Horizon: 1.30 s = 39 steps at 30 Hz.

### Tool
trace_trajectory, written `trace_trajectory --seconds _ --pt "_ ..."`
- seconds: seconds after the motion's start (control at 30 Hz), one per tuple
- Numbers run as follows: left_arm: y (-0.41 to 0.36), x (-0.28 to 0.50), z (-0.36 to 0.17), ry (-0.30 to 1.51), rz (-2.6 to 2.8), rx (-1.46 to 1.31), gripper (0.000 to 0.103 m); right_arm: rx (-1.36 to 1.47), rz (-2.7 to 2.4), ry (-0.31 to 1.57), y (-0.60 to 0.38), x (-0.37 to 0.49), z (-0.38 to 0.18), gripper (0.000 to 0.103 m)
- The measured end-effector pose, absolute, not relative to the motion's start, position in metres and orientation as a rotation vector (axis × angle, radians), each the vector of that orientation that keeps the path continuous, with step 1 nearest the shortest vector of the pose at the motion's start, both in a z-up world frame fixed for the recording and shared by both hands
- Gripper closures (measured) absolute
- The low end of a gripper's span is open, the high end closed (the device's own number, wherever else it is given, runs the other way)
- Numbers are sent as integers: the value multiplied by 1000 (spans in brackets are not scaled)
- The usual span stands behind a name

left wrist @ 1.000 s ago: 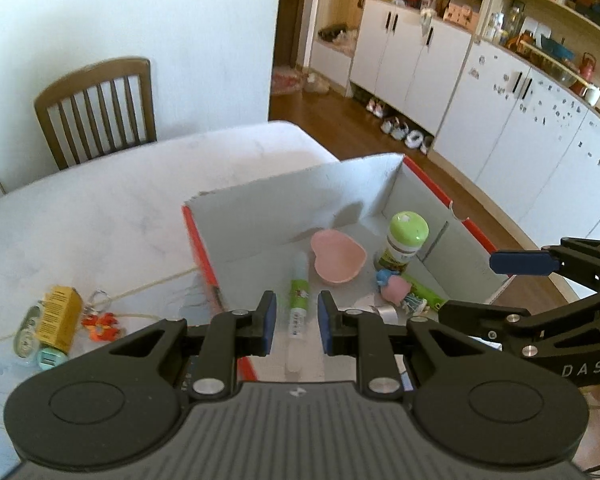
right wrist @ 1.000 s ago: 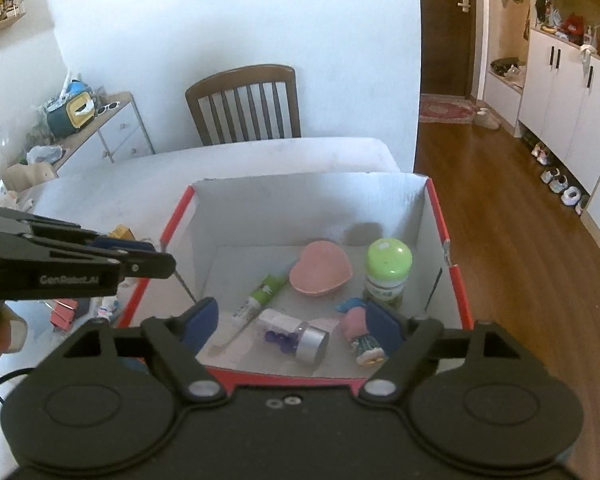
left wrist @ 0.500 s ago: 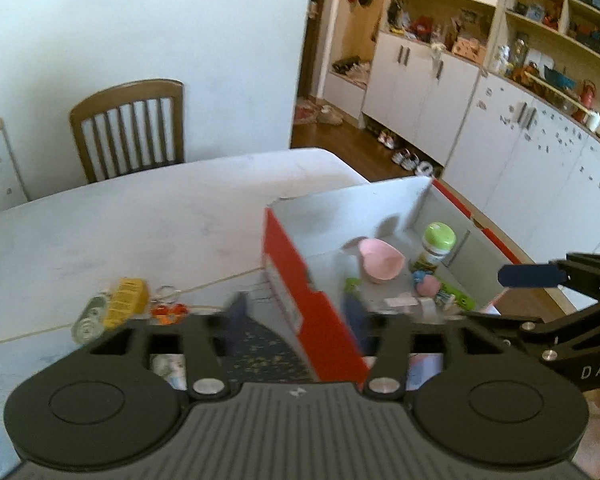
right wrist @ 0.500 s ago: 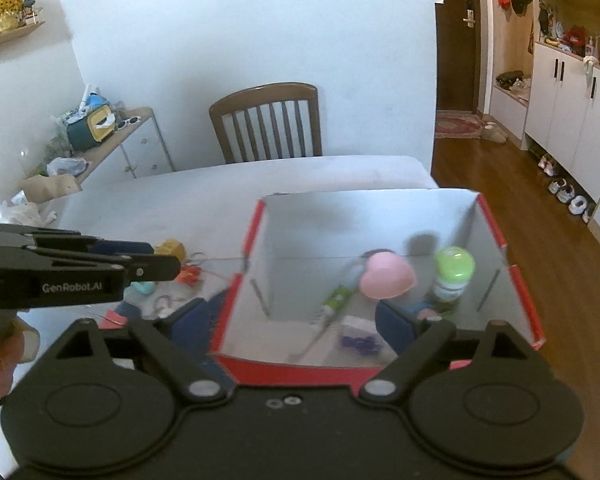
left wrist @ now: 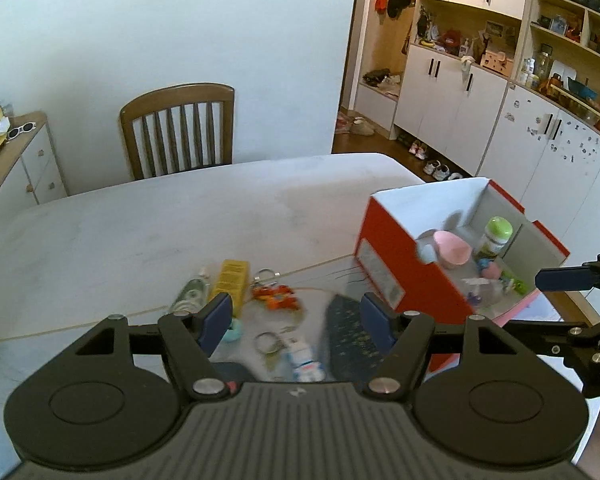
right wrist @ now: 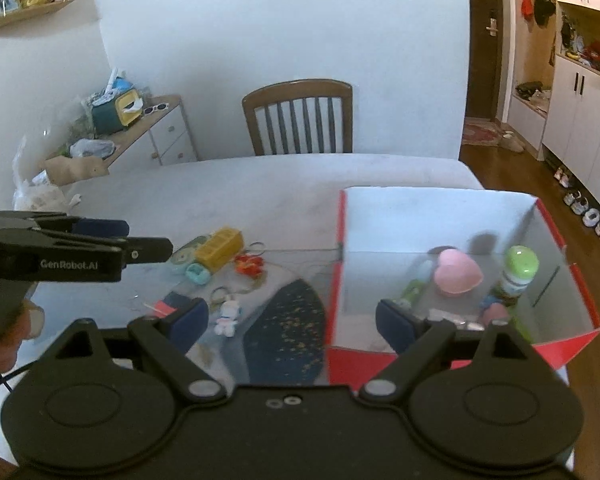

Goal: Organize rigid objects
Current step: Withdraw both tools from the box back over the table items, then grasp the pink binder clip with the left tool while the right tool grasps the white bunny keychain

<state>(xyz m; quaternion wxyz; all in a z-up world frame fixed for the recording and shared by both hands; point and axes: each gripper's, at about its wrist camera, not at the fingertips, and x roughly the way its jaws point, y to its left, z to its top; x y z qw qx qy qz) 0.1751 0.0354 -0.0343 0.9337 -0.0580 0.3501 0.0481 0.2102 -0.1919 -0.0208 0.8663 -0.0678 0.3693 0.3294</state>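
One pale table [left wrist: 148, 220]; wooden chair [left wrist: 178, 130]

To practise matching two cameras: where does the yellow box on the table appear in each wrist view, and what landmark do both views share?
Left wrist view: the yellow box lies lower centre-left, just above the left gripper.
Right wrist view: it lies left of centre, beside the orange keychain.
Shared landmark: the red cardboard box, right of it in both.

box floor: the near wall of the red box [left wrist: 410, 280] hides the lower parts of its contents at the frame's right.
figurine: a small white toy [left wrist: 305, 362] at lower centre is blurred.
dark mat: mat [right wrist: 290, 332] partly covered by the right gripper [right wrist: 292, 322] body.
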Motion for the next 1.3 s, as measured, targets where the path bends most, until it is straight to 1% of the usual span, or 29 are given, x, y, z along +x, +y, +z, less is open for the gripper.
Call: trace_trajectory --seconds 0.03,0.1,0.23,0.33,0.4,0.47,1.0,1.13,1.3 --pt "41 172 -37 711 99 -115 32 -145 690 776 -187 209 -22 12" --pt "49 167 -41 708 89 -110 20 -154 685 782 -179 206 -26 12" --pt "60 158 -52 704 61 -108 18 -176 690 799 -162 204 -33 12" --pt "65 152 -61 696 40 -93 13 -186 689 816 -149 205 -40 12" --pt "67 148 -69 696 23 -81 7 -184 692 826 -142 207 -44 12" --pt "70 144 -77 699 8 -74 4 -184 690 837 -135 208 -50 12" --pt "105 153 -150 805 -66 -102 2 -236 681 943 -83 231 -103 13" --pt "108 156 -162 797 -76 -72 2 -275 677 972 -73 239 -117 16" --pt "108 160 -174 801 -121 -12 2 -292 670 1014 -63 249 -133 26"
